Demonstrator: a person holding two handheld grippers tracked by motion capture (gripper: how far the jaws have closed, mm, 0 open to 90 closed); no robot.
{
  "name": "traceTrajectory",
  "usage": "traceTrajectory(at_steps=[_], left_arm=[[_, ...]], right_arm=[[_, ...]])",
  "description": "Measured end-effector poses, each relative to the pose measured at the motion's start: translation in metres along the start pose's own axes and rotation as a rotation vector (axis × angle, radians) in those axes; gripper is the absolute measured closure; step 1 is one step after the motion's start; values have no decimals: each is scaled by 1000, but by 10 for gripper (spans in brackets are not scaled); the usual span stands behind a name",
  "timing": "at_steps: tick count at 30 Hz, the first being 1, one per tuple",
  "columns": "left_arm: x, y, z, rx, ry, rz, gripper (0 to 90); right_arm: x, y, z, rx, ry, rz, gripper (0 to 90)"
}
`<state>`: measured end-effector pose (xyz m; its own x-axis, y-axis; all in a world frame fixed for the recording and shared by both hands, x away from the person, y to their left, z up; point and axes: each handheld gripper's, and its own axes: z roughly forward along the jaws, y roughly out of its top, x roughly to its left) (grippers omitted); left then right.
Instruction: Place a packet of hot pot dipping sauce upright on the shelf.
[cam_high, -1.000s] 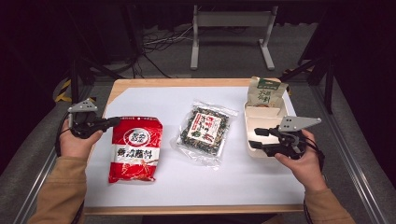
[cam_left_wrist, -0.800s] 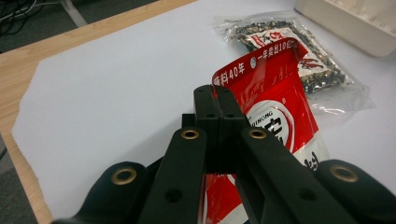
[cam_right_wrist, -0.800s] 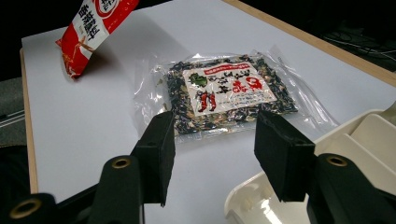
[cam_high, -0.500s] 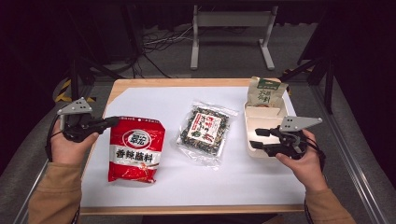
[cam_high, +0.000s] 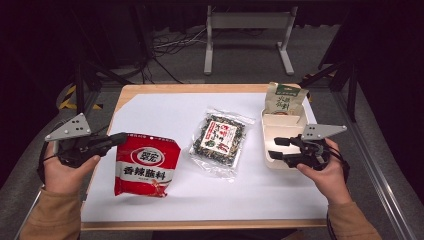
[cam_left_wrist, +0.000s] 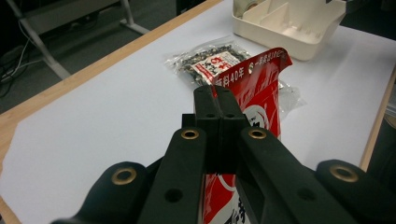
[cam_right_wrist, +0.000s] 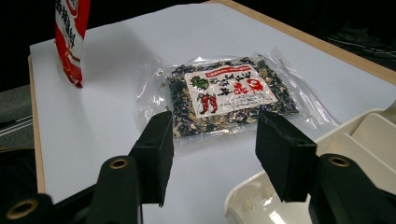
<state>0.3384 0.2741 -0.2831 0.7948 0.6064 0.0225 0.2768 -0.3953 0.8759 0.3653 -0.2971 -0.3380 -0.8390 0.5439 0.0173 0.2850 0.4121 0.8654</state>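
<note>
We hold the red bag (cam_high: 147, 165) by its top left corner in our left gripper (cam_high: 116, 139), pinched, lifted off the bench (cam_high: 165, 112). Beside it lies the clear bag (cam_high: 218, 140). Our right gripper (cam_high: 276, 148) stands spread, empty, over the white tray (cam_high: 284, 120).

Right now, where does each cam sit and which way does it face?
High view: above the person's side, looking forward and down; forearms, left gripper, right gripper.
Left gripper view: along shut jaws pinching the red bag, toward the tray.
Right gripper view: between open jaws at the seaweed pack.
All share the pack.
</note>
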Motion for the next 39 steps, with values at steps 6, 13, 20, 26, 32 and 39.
traceTrajectory(at_steps=[6,13,20,26,32,39], left_arm=[[-6,-1,-7,-53,-36,34,900],[-12,3,-9,-85,-87,56,900],[-14,15,-3,-109,-111,65,900],[-17,28,10,-125,-155,66,900],[-25,41,22,-155,-210,86,900],[-40,57,43,-167,-278,116,900]], right_arm=[[-2,-2,2,4,17,8,460],[-4,-4,1,-1,28,26,458],[0,-3,8,10,50,17,445],[6,0,9,3,69,11,437],[17,8,9,-26,114,-4,431],[31,15,13,-46,133,-40,416]])
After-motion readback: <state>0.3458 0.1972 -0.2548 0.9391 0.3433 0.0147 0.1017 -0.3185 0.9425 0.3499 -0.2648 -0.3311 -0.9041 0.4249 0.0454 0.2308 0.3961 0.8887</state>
